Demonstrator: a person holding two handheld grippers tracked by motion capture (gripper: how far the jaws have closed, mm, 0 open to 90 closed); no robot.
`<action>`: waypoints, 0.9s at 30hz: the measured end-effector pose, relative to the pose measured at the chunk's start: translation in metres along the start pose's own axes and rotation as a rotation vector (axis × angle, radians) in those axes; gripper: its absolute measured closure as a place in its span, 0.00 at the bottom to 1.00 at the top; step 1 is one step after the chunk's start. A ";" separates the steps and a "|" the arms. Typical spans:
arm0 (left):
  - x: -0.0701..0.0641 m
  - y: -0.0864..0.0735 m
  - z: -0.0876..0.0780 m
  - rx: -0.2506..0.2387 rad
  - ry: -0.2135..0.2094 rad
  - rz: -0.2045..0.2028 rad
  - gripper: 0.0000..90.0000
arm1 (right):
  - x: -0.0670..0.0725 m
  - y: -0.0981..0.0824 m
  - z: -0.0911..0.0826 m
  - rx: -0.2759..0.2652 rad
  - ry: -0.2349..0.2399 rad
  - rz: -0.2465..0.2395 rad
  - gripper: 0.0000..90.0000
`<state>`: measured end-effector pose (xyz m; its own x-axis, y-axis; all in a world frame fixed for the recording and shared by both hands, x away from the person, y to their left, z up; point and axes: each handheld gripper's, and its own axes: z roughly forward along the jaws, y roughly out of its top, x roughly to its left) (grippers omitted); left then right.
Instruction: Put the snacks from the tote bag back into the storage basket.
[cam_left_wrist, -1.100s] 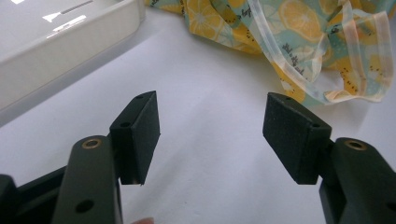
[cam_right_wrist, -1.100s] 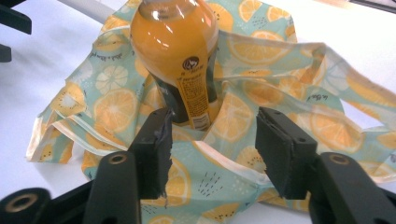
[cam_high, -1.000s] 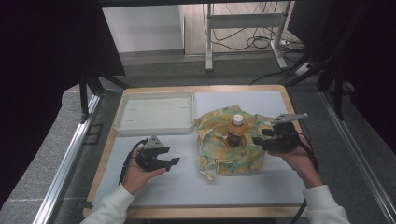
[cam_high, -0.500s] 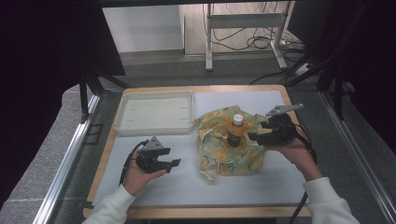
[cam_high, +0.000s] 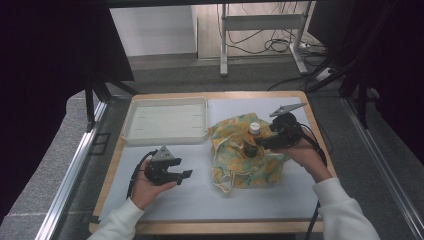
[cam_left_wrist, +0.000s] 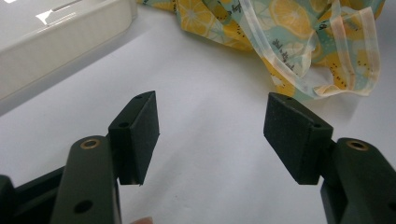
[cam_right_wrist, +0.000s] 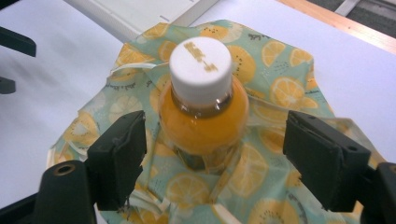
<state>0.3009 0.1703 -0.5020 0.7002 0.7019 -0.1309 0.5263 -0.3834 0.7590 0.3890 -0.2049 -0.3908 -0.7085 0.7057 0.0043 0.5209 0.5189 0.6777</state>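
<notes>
A small bottle of orange juice (cam_high: 252, 141) (cam_right_wrist: 203, 112) with a white cap stands upright on a crumpled lemon-print cloth (cam_high: 239, 165) (cam_right_wrist: 280, 79) (cam_left_wrist: 261, 23) at the middle right of the white mat. My right gripper (cam_high: 261, 145) (cam_right_wrist: 215, 154) sits just right of the bottle. Its jaws have just been opening and now stand wide on either side of the bottle, pads clear of it. My left gripper (cam_high: 185, 174) (cam_left_wrist: 212, 135) rests open on the bare mat, left of the cloth, with nothing between its pads.
A shallow white tray (cam_high: 165, 139) (cam_left_wrist: 56, 42) lies at the back left of the mat, holding nothing. The wooden table edge (cam_high: 320, 135) runs close behind the right hand. A pale strap of the cloth (cam_left_wrist: 327, 51) trails toward the left gripper.
The right gripper has drawn back and up from the bottle, toward the right, and its jaws have spread apart. The bottle stays standing on the cloth. The left gripper has not moved.
</notes>
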 end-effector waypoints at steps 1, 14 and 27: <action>0.000 0.000 0.000 -0.002 0.000 0.000 0.40 | 0.000 0.002 0.003 0.006 0.001 0.003 0.22; 0.003 0.000 -0.002 -0.008 -0.002 -0.008 0.40 | 0.004 0.013 0.046 0.086 0.012 -0.001 0.19; 0.005 0.000 -0.003 -0.016 -0.002 -0.018 0.41 | 0.006 0.014 0.060 0.129 -0.006 -0.016 0.32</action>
<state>0.3030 0.1758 -0.5007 0.6917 0.7073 -0.1456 0.5310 -0.3615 0.7664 0.4208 -0.1648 -0.4251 -0.7144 0.6996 -0.0105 0.5670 0.5876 0.5773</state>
